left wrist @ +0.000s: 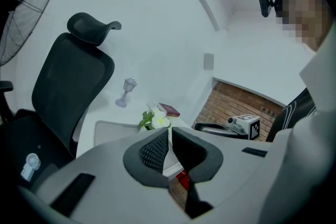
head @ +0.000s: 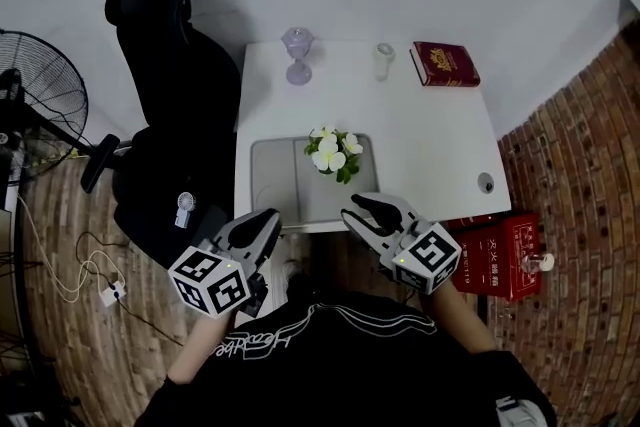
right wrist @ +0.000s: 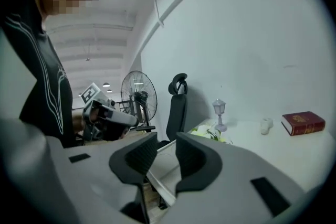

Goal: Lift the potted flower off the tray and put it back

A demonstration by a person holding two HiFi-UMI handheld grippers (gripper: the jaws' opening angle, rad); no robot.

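- Black mesh office chair [head: 175, 85] stands at the table's left edge, with a black standing fan [head: 40, 95] further left. Neither matters to the job.
- Left gripper [left wrist: 169, 131]: held low, short of the near edge of the white table [head: 440, 135]. Its jaws are drawn all but together, with only a sliver of light between them and nothing held.
- Flat grey rectangular tray [head: 275, 180] lies at the table's near edge. Most of its surface is bare.
- Pale lilac stemmed glass ornament [head: 298, 53] stands at the far edge, behind the tray and well apart from it. Risk: an overlong reach past the flower could knock it over.
- Small potted flower with white blossoms and green leaves [head: 333, 153] sits on the tray's far right part. The lift looks not yet begun.
- Risk: from above, the foliage hides the pot. A grip taken too high would crush stems or blossoms and miss the pot.
- Risk: the tray looks light. A sideways nudge could slide it off the near edge or drag it along with the pot.
- Right gripper [right wrist: 166, 139]: also short of the table, near the tray's right corner. Its jaws stand a modest gap apart and are empty.
- Risk: that gap is probably too narrow for the pot, so the jaws would push it over unless they are opened wider.
- Small white cup [head: 385, 60] and dark red hardback book [head: 445, 63] sit at the far right, clear of the work.
- Risk on return: setting the pot down on the tray's rim would tip it.
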